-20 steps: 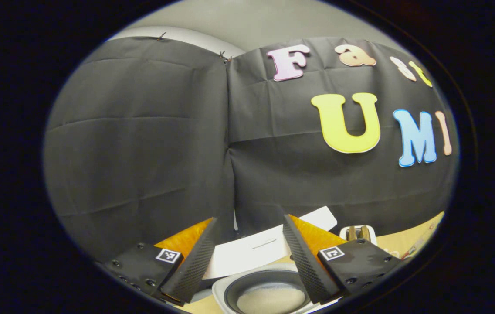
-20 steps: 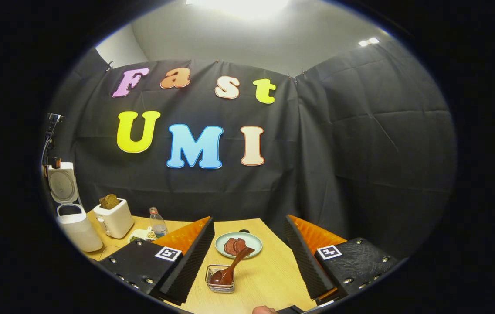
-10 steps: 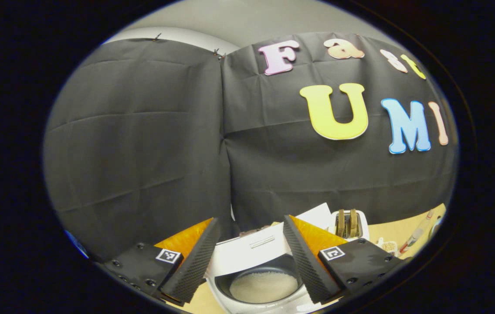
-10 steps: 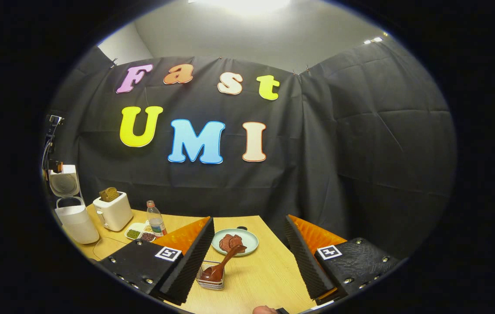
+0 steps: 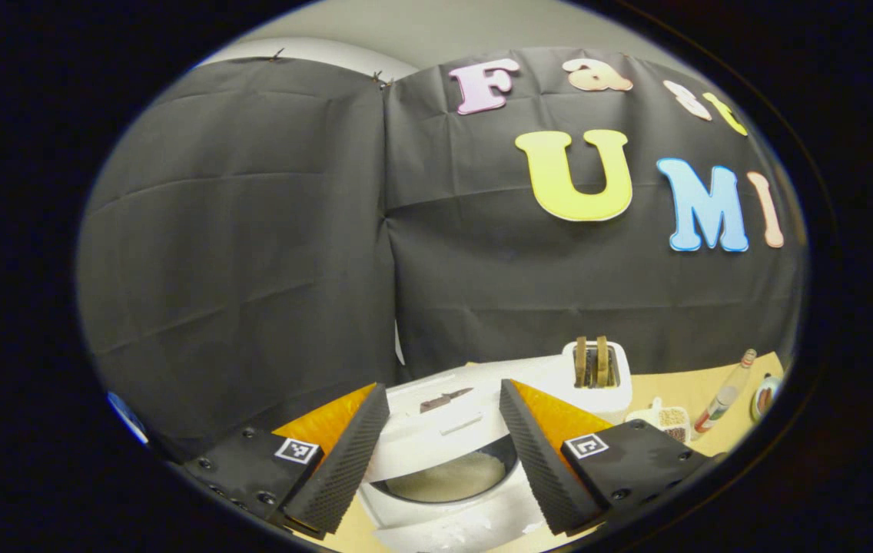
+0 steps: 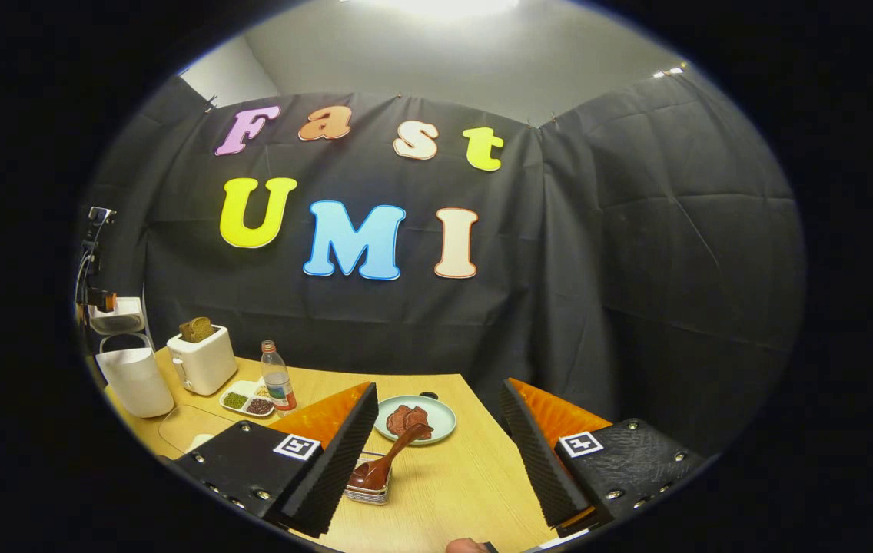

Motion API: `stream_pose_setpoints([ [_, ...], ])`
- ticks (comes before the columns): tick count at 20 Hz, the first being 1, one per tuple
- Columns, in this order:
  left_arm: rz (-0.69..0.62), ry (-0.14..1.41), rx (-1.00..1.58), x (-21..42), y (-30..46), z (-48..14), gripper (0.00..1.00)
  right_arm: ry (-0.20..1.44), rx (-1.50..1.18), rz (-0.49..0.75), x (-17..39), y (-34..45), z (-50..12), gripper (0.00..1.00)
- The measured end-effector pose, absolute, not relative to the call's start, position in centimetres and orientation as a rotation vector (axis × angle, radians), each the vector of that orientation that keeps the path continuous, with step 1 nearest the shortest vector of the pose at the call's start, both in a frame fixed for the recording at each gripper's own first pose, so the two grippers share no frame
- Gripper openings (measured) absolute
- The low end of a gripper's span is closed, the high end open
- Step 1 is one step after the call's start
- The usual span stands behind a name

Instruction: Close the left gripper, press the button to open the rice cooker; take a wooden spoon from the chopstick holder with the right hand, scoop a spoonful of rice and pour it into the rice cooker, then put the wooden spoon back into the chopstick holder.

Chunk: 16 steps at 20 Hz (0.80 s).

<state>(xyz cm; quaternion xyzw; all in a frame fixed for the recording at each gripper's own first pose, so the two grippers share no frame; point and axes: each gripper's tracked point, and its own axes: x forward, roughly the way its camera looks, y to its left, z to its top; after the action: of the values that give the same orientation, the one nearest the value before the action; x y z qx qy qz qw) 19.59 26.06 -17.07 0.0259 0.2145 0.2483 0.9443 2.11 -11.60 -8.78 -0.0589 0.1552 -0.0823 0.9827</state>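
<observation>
Right gripper [image 6: 436, 449]: fingers spread wide, nothing held. Dark brown wooden spoon [image 6: 390, 457] stands bowl-down in the small wire chopstick holder [image 6: 369, 490], lower centre of frame. Judged light, rigid, smooth; grip the slanted upper handle.

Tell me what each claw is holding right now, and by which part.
Nothing is held. The left claw is open in front of the rice cooker; the right claw is open, and the wooden spoon rests in its holder.
</observation>
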Motion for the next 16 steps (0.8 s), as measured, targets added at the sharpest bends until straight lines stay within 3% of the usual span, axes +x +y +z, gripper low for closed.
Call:
stream_pose_setpoints([
  [15, 0.466, 0.592, -0.077, 16.4, 23.0, -25.5, 1.0, 0.298, -0.131, -0.136, 2.2, -9.5, -8.5, 0.97],
  [16, 0.461, 0.602, -0.082, 16.4, 22.8, -26.0, 0.96, 0.3, -0.132, -0.136, 2.1, -9.4, -8.6, 0.97],
])
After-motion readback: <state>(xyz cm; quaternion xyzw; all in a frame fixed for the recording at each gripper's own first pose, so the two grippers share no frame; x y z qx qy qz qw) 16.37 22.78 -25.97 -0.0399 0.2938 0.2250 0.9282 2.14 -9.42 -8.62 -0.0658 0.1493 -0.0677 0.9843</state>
